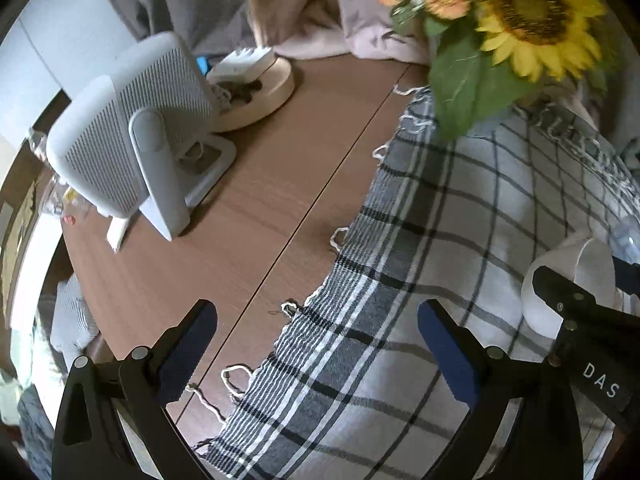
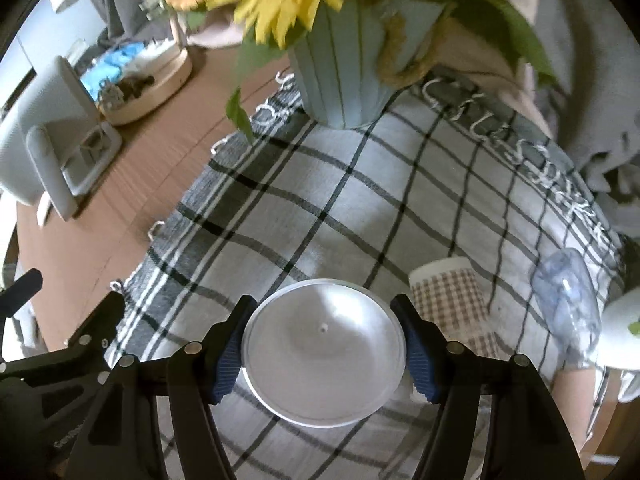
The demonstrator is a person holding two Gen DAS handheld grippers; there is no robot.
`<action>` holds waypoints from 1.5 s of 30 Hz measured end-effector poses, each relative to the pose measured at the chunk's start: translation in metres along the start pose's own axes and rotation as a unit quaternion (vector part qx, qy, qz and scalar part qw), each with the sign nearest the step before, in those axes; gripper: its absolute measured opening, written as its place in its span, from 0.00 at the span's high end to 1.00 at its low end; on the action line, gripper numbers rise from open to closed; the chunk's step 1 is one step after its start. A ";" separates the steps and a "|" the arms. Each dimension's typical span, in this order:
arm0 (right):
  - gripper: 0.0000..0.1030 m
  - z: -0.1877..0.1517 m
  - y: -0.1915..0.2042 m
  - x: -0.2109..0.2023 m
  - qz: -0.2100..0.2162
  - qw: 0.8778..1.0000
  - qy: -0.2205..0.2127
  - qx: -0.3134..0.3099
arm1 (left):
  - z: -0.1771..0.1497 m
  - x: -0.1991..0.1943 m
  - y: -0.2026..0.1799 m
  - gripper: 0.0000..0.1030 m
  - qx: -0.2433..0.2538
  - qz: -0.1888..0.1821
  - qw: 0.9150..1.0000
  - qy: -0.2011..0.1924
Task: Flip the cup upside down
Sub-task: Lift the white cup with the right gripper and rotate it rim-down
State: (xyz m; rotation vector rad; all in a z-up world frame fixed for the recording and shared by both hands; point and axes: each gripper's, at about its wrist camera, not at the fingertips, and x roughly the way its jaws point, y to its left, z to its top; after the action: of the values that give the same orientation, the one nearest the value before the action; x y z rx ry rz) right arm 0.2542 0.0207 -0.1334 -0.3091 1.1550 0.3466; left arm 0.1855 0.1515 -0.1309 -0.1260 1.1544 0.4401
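My right gripper [image 2: 324, 354] is shut on a white cup [image 2: 324, 350], its blue pads pressing both sides. The cup's round flat bottom faces the camera, held just over the checked cloth [image 2: 320, 208]. In the left wrist view the same white cup [image 1: 560, 276] shows at the right edge, lying tilted between the right gripper's black fingers. My left gripper [image 1: 316, 340] is open and empty above the cloth's fringed left edge [image 1: 304, 304].
A pale blue vase of sunflowers [image 2: 344, 68] stands at the back of the cloth. A checked cup [image 2: 450, 300] and a clear glass [image 2: 568, 292] lie to the right. A white fan heater [image 1: 124, 148] and a round wooden tray [image 1: 256, 92] sit on the wooden table [image 1: 260, 200].
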 end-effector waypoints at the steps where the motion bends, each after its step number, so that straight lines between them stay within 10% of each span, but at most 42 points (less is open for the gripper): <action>1: 0.34 -0.002 -0.003 -0.002 0.001 1.000 -0.005 0.005 | -0.002 -0.005 0.000 0.01 0.007 -0.004 1.000 -0.003; 14: 0.34 -0.083 -0.021 -0.050 0.025 0.995 0.007 0.101 | -0.052 -0.047 -0.018 0.01 0.087 -0.046 0.995 -0.025; 29: 0.34 -0.184 -0.039 -0.048 0.056 0.966 0.178 0.177 | -0.111 -0.047 -0.048 0.01 0.133 -0.096 0.986 0.027; 35: 0.34 -0.191 -0.033 -0.018 0.063 0.947 0.272 0.158 | -0.113 -0.031 -0.053 0.01 0.136 -0.087 0.986 0.048; 45: 0.34 -0.174 -0.037 0.018 0.046 0.948 0.281 0.144 | -0.106 -0.006 -0.047 0.01 0.113 -0.067 0.988 0.078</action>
State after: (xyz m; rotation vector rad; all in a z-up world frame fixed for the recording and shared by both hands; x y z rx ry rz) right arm 0.1317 -0.0822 -0.2125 -0.0928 1.7652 0.1669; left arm 0.1118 0.0737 -0.1745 -0.0403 1.3322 0.1815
